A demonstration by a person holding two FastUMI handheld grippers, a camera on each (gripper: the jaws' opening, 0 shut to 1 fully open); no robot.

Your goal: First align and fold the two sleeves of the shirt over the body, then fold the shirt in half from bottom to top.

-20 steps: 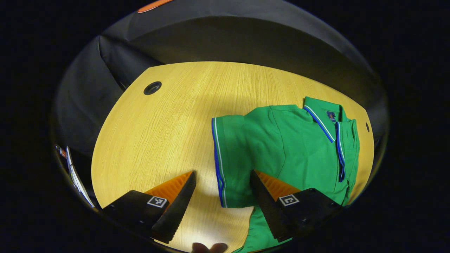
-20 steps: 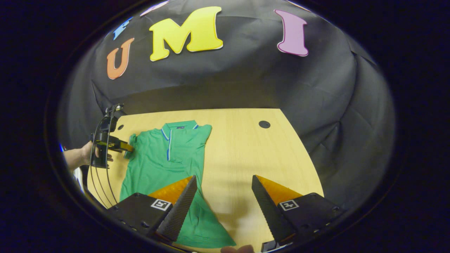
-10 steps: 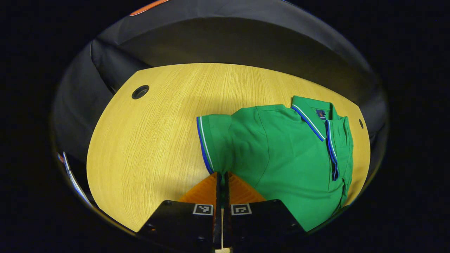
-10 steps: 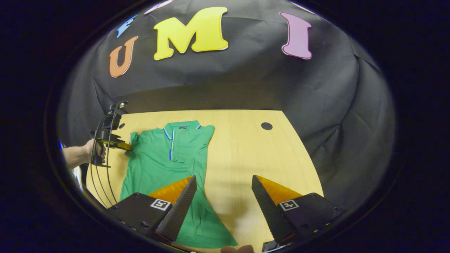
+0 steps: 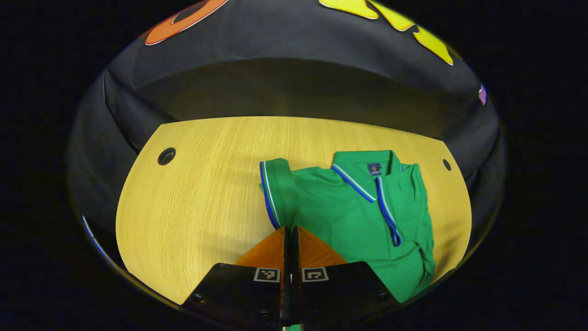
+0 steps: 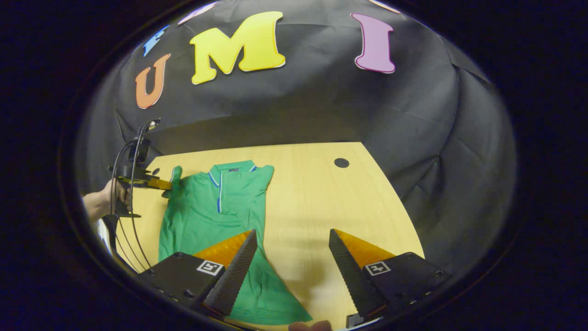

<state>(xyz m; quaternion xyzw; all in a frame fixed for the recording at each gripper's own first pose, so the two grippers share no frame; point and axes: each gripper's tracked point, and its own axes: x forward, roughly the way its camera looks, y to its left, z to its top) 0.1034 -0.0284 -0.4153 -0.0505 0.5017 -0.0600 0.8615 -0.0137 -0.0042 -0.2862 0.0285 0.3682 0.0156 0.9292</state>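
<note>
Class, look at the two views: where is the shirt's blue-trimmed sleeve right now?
In the left gripper view the sleeve rises off the table just ahead of the left gripper, shut on its lower edge, left of the collar.

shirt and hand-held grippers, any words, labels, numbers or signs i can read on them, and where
Shirt: the dark neck label inside the collar is too small and blurred to read.
Left hand-held gripper: two square black-and-white markers, coded patterns with no letters or numbers.
Right hand-held gripper: two markers of the same kind, no readable text.
No legible word or number stands on any of these.
</note>
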